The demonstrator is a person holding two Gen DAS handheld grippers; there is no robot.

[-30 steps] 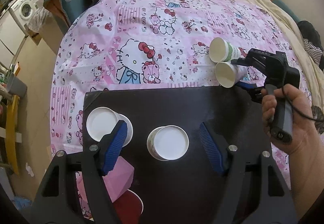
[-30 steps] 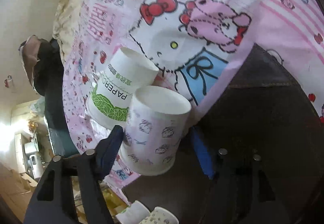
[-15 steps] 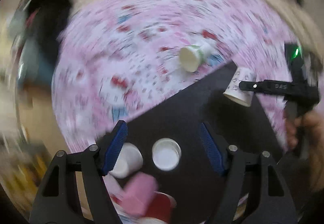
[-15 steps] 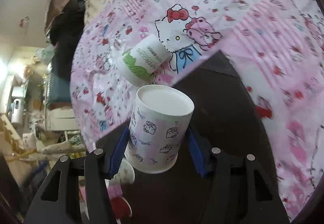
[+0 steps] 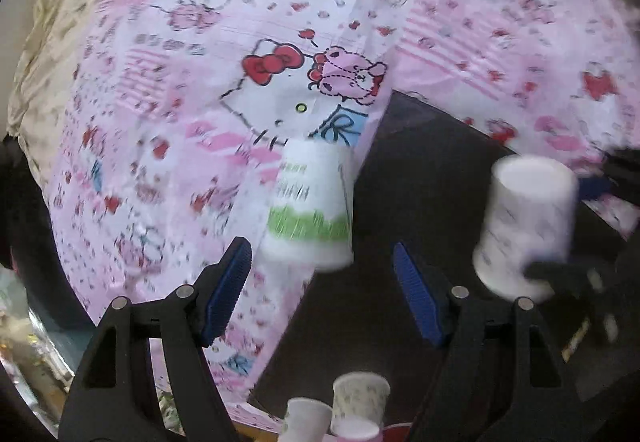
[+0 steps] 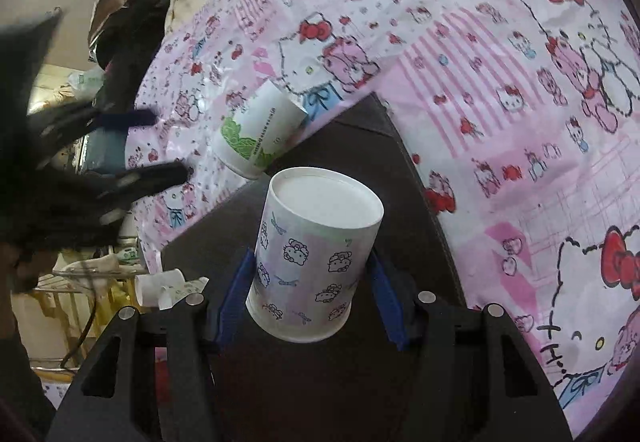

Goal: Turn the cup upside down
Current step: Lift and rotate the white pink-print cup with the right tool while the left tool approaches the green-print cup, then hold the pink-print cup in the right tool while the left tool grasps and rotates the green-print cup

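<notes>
My right gripper (image 6: 310, 292) pinches the printed cup (image 6: 316, 254) mid-wall, base up, over the dark board (image 6: 320, 382). Thin paper, light, crushable: keep the squeeze soft. Left gripper (image 5: 322, 290) is wide open, empty; green cup (image 5: 310, 210) at 12 o'clock. 1 s ago my cup lay beside it.

Left wrist view looks forward between its blue fingers (image 5: 228, 290), seemingly from close above the pink cartoon cloth (image 5: 200, 82), though blurred; right wrist view looks along its fingers (image 6: 236, 294) from the opposite side; both share the green-banded cup (image 5: 308, 210) (image 6: 260, 130) and dark board (image 5: 420, 182) (image 6: 320, 382).
</notes>
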